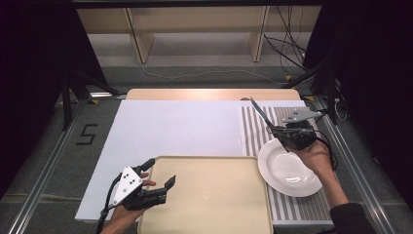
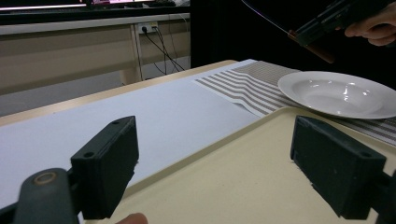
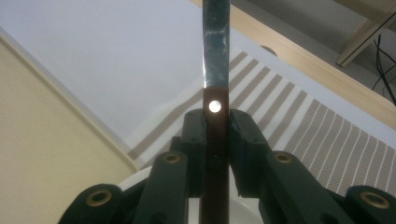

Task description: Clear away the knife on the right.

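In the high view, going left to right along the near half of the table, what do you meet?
Left tongs, open → beige tray → white plate on the striped mat. Above the plate's far edge, the right tongs are shut on a knife.

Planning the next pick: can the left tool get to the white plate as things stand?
Probably yes: the left tool hangs open over the tray, nothing lies between it and the plate; only the right tool, gripping a knife, hovers nearby.

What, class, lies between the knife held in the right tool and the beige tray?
The white plate lies partly between: the right tool holds the knife above the plate's far rim, beside the tray. Nothing else intervenes.
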Available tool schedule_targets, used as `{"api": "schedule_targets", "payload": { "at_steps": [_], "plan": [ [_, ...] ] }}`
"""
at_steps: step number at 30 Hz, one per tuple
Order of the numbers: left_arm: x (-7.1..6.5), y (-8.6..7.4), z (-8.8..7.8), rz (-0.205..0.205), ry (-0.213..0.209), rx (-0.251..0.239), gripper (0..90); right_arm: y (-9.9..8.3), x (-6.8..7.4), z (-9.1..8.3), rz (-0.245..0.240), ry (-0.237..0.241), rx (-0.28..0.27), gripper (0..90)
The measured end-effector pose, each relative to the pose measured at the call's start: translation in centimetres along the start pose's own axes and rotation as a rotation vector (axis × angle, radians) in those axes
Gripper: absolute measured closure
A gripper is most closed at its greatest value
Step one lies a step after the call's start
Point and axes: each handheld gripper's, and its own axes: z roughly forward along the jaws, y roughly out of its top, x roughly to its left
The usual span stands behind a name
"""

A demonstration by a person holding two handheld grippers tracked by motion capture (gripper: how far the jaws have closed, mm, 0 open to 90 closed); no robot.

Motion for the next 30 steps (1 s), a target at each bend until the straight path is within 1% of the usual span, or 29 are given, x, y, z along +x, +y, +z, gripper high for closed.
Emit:
{"api": "schedule_targets", "payload": {
  "at_steps": [4,5,6,8,9,11,12,13,15,16,17,18,19,20,21,23,28,30],
  "plan": [
    [0.0,0.0,0.0,0.003,0.0,-0.001,15.0,-0.2,1.0,-0.3,0.002,0.025,-0.015,77.7],
    [0.0,0.0,0.0,0.004,0.0,-0.001,15.0,-0.2,1.0,-0.3,0.002,0.025,-0.015,77.7],
    [0.0,0.0,0.0,0.003,0.0,-0.001,15.0,-0.3,1.5,-0.6,0.0,0.037,-0.021,77.7],
    [0.0,0.0,0.0,0.003,0.0,-0.001,15.0,-0.4,1.7,-0.7,-0.005,0.042,-0.024,77.7],
    [0.0,0.0,0.0,0.004,0.0,-0.001,15.0,-0.6,2.2,-0.9,-0.003,0.056,-0.028,77.7],
    [0.0,0.0,0.0,0.003,0.0,-0.001,15.0,-0.8,2.7,-1.0,-0.001,0.066,-0.027,77.7],
    [0.0,0.0,0.0,0.003,0.0,-0.001,15.0,-0.8,2.7,-1.0,-0.001,0.066,-0.027,77.7],
    [0.0,0.0,0.0,0.005,0.0,0.0,15.0,-1.1,3.1,-1.1,0.009,0.083,-0.027,77.7],
    [0.0,0.0,0.0,0.005,0.0,0.0,15.0,-1.4,3.5,-1.3,0.018,0.106,-0.028,77.7],
    [0.0,0.0,0.0,0.005,0.0,0.0,15.0,-1.4,3.5,-1.3,0.018,0.106,-0.028,77.7],
    [0.0,0.0,0.0,0.004,0.001,0.0,15.0,-1.6,3.9,-1.4,0.031,0.125,-0.024,77.7],
    [0.0,0.0,0.0,0.004,0.001,0.0,15.0,-1.6,3.9,-1.4,0.031,0.125,-0.024,77.7],
    [0.0,0.0,0.0,0.004,0.001,0.0,15.0,-1.9,4.5,-1.5,0.038,0.14,-0.002,77.7],
    [0.0,0.0,0.0,0.005,0.001,0.001,15.0,-1.9,4.5,-1.5,0.038,0.14,-0.002,77.7],
    [-0.1,0.0,-0.1,0.005,0.0,0.0,15.0,-2.2,5.0,-1.6,0.049,0.158,0.013,77.7],
    [0.0,0.0,-0.1,0.006,0.001,0.001,15.1,-2.6,5.6,-1.7,0.05,0.173,0.022,77.7],
    [-0.1,0.0,-0.1,0.009,0.0,0.002,15.0,-3.1,6.6,-1.9,0.049,0.192,0.041,77.7],
    [-0.1,0.0,-0.1,0.007,0.0,0.003,15.0,-3.3,6.9,-2.0,0.052,0.198,0.041,77.7]
  ]
}}
